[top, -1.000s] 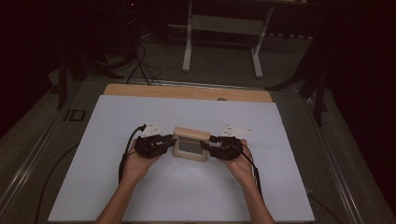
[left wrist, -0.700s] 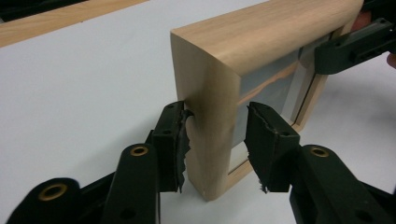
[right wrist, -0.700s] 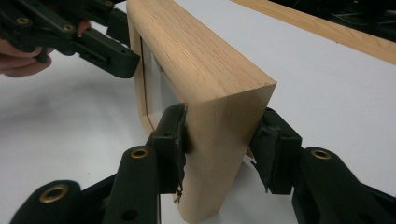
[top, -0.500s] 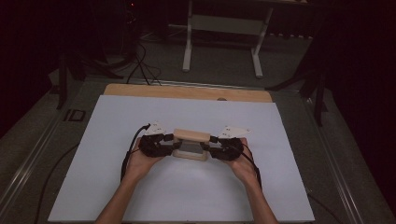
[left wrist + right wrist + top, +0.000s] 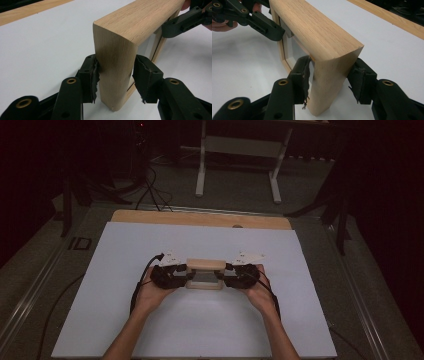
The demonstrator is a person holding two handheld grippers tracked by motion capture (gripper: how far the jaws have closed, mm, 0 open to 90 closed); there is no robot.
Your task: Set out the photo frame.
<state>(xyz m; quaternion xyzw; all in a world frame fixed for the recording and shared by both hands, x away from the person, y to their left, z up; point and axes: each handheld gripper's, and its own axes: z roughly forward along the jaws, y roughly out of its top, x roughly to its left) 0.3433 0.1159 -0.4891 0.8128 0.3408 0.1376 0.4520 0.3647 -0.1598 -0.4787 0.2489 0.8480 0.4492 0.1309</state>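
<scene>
A: Where's the frame (image 5: 205, 273)?

B: Between the two tongs, standing upright on its lower edge on the white counter (image 5: 200, 330), its broad wooden top face up. It's a light oak frame with a pane set inside it.

A: And the left tongs (image 5: 184, 275)?

B: They straddle the frame's left end. In the left gripper view the left tongs (image 5: 116, 72) have one pad (image 5: 93, 75) touching one face of the end post, while the other pad (image 5: 142, 75) sits just beside the opposite face, and I can't tell whether it touches. Those jaws have just been opening and then closing a little, with the post between them. I can't say they're pressing.

A: The right tongs (image 5: 227, 275)?

B: Same at the other end. In the right gripper view the right tongs (image 5: 332, 80) have the end post between the pads; the far pad (image 5: 359, 77) lies against the wood, the near one (image 5: 303, 75) sits right by the glass side. Their jaws have just been opening a bit too. Whether they're clamped, I cannot tell.

A: What's around them?

B: A hand behind each pair of tongs, the left hand (image 5: 155, 292) and the right hand (image 5: 260, 292), forearms coming in from the near edge. Cables trail back from the tongs. Beyond the tongs, a wooden strip (image 5: 200, 219) runs along the counter's far edge.
</scene>
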